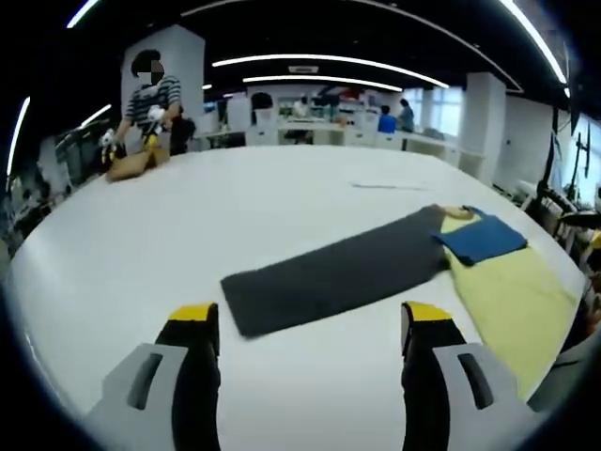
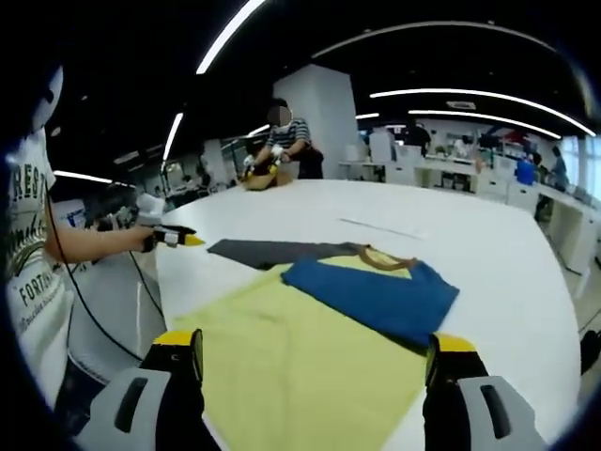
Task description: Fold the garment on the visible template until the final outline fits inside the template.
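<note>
A blue folded garment [image 1: 484,240] [image 2: 376,296] with a tan neckline [image 2: 387,256] lies on a pale yellow sheet [image 1: 512,301] [image 2: 300,371] on the white table. A long dark grey cloth strip [image 1: 329,277] [image 2: 272,251] stretches away from under them. My left gripper [image 1: 310,319] is open above bare table, just short of the grey strip's near end; it also enters the right gripper view [image 2: 177,238] from the left, held in a hand. My right gripper [image 2: 315,343] is open over the yellow sheet, a little short of the blue garment, holding nothing.
The white table [image 1: 188,225] [image 2: 488,235] is wide, its edge close behind the yellow sheet. At its far end a person [image 1: 150,103] [image 2: 282,141] handles a tan object [image 1: 131,164]. A cable [image 2: 103,319] hangs by the person's white shirt [image 2: 33,272]. Desks stand beyond.
</note>
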`<state>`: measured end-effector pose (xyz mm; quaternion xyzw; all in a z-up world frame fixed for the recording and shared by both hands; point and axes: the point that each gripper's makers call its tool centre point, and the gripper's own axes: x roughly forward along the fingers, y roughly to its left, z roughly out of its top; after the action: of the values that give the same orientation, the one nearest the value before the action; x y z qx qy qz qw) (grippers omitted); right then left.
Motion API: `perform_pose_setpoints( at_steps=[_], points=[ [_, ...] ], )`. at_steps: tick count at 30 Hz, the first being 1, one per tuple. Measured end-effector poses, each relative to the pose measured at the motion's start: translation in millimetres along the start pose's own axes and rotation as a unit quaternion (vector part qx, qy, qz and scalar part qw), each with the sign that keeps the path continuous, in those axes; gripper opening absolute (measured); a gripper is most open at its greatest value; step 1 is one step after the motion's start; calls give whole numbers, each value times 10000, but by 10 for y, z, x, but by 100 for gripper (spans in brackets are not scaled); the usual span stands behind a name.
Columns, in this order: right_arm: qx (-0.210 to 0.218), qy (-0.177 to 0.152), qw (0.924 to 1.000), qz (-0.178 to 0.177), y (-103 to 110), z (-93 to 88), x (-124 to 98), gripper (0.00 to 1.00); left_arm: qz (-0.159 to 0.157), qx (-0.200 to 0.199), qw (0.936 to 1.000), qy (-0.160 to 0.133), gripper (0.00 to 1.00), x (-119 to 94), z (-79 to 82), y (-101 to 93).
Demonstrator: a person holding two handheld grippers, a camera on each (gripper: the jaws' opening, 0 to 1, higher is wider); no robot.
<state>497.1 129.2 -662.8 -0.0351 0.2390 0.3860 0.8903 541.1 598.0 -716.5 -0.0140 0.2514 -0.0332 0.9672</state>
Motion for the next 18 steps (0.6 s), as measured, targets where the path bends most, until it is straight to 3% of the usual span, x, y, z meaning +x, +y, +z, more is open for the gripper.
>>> perform_pose_setpoints(
  at_steps=[18],
  points=[
    [40,91,9999,-139,-33,-46,-62,96,787,-270,9961,293,42,278,-255,443]
  ],
)
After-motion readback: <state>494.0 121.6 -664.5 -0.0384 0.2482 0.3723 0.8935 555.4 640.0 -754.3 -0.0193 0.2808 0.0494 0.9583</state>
